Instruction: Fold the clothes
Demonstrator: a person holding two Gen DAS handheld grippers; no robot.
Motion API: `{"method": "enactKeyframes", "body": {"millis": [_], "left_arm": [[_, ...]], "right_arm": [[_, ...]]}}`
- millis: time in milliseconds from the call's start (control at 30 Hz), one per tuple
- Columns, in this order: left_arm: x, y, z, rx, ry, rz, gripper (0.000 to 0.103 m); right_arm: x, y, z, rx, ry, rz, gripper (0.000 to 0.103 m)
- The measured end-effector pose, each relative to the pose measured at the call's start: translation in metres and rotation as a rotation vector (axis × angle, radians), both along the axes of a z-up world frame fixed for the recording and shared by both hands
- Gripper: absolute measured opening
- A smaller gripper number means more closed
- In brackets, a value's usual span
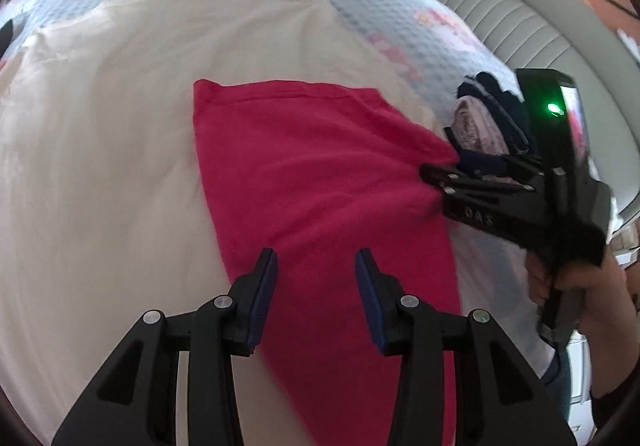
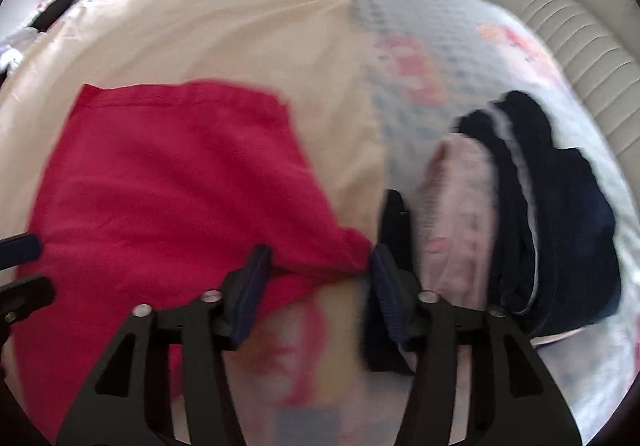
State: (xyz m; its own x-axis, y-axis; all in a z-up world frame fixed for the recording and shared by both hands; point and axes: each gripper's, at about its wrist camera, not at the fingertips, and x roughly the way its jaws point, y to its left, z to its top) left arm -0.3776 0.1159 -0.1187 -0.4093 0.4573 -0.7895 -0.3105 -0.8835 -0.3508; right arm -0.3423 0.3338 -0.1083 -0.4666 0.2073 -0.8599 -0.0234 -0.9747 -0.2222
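Red garment [image 1: 312, 174] on cream sheet [image 1: 100, 126]; left hand-held gripper [image 1: 316, 266] wide, right hand-held gripper [image 2: 320, 262] wide.

red garment [image 1: 316, 174] on cream sheet [image 1: 104, 134], pale-blue floral bedspread [image 1: 404, 18].

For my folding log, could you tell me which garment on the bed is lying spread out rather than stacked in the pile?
The red garment, spread flat on the cream sheet; the pink and navy pieces sit heaped beside it.
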Motion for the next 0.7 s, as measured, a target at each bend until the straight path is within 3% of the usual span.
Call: {"method": "enactKeyframes", "body": {"millis": [167, 267, 300, 367, 433, 500, 567, 700], "left_arm": [[0.038, -0.004, 0.0, 0.01, -0.002, 0.001, 0.042], [0.065, -0.001, -0.01, 0.042, -0.046, 0.004, 0.04], [0.075, -0.002, -0.013, 0.073, -0.059, 0.006, 0.04], [0.092, -0.02, -0.017, 0.257, -0.108, 0.044, 0.04], [0.114, -0.032, -0.018, 0.238, -0.115, 0.097, 0.039], [0.132, -0.031, -0.019, 0.144, -0.099, 0.087, 0.037], [0.148, -0.031, -0.021, 0.122, -0.111, 0.086, 0.036], [0.18, -0.028, -0.024, 0.045, -0.098, 0.071, 0.035]], "right_arm": [[0.021, -0.003, 0.026, -0.207, 0.074, 0.03, 0.061], [0.047, -0.02, 0.029, -0.324, 0.05, 0.095, 0.064], [0.057, -0.027, 0.027, -0.347, 0.03, 0.119, 0.064], [0.082, -0.045, 0.02, -0.357, -0.016, 0.156, 0.064], [0.11, -0.058, 0.014, -0.398, -0.045, 0.183, 0.064], [0.134, -0.066, 0.009, -0.435, -0.052, 0.185, 0.069], [0.158, -0.074, 0.003, -0.462, -0.06, 0.183, 0.068], [0.206, -0.089, -0.008, -0.372, -0.059, 0.176, 0.069]]}}
